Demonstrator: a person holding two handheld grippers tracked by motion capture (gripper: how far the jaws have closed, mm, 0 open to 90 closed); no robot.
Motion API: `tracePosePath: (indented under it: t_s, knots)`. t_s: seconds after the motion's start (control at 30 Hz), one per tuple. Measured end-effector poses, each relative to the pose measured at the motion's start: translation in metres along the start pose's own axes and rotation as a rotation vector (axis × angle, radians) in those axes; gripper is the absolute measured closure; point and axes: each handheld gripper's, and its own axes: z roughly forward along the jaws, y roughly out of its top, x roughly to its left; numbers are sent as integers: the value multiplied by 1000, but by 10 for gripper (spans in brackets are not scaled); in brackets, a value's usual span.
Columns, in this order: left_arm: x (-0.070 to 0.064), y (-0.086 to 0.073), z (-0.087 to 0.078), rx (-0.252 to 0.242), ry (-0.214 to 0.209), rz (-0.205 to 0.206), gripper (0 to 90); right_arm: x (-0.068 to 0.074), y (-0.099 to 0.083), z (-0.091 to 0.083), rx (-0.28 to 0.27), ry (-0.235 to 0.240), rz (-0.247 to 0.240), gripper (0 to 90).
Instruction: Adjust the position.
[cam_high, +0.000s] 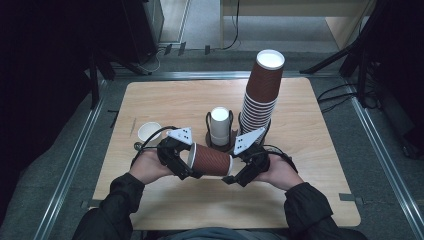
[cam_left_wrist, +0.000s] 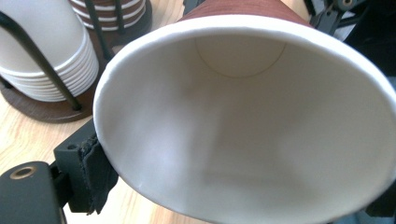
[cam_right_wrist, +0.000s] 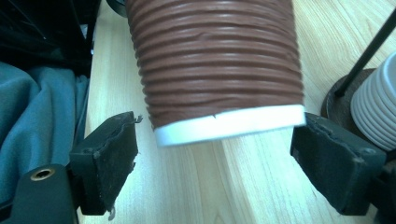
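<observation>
**Brown cup held sideways between two grippers**

The wooden table (cam_high: 165, 100) carries everything, seen from the high view. At about one o'clock from its centre rises the tall stack of brown ribbed cups (cam_high: 261, 90), leaning a little, its white mouth uppermost. Just beside that stack, toward nine o'clock, stands the shorter stack of white cups (cam_high: 219, 126) in a dark wire holder (cam_left_wrist: 44, 109) with a round base. Well apart, at nine o'clock from the holder, a single white cup (cam_high: 148, 131) sits upright on the wood.

Near the table's six o'clock edge, the brown ribbed cup (cam_high: 210, 160) lies on its side in the air, between the two hands. Its wide white-rimmed mouth points to nine o'clock, its narrow base to three o'clock.

The left gripper (cam_high: 182, 160) is clenched on the mouth end of the brown ribbed cup; in the left gripper view one padded jaw presses the rim from outside at eight o'clock.

The right gripper (cam_high: 245, 167) sits at the base end. In the right gripper view its jaws stand spread on either side of the cup's white bottom rim; the pad at nine o'clock stands clear of it, the one at three o'clock sits hard by it: released.
</observation>
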Motion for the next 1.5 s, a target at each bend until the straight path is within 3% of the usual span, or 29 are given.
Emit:
tracePosePath:
  t_s: [0.37, 0.63, 1.0, 1.5]
  knots:
    - [1, 9, 9, 113, 37, 63, 73, -2, -3, 2, 26, -26, 1, 152]
    - [5, 13, 22, 173, 28, 86, 73, -2, -5, 4, 35, -44, 3, 152]
    - [0, 21, 37, 211, 15, 112, 72, 0, -4, 14, 58, -28, 3, 152]
    - [-7, 26, 43, 222, 12, 117, 70, 4, 1, 28, 71, -23, -26, 163]
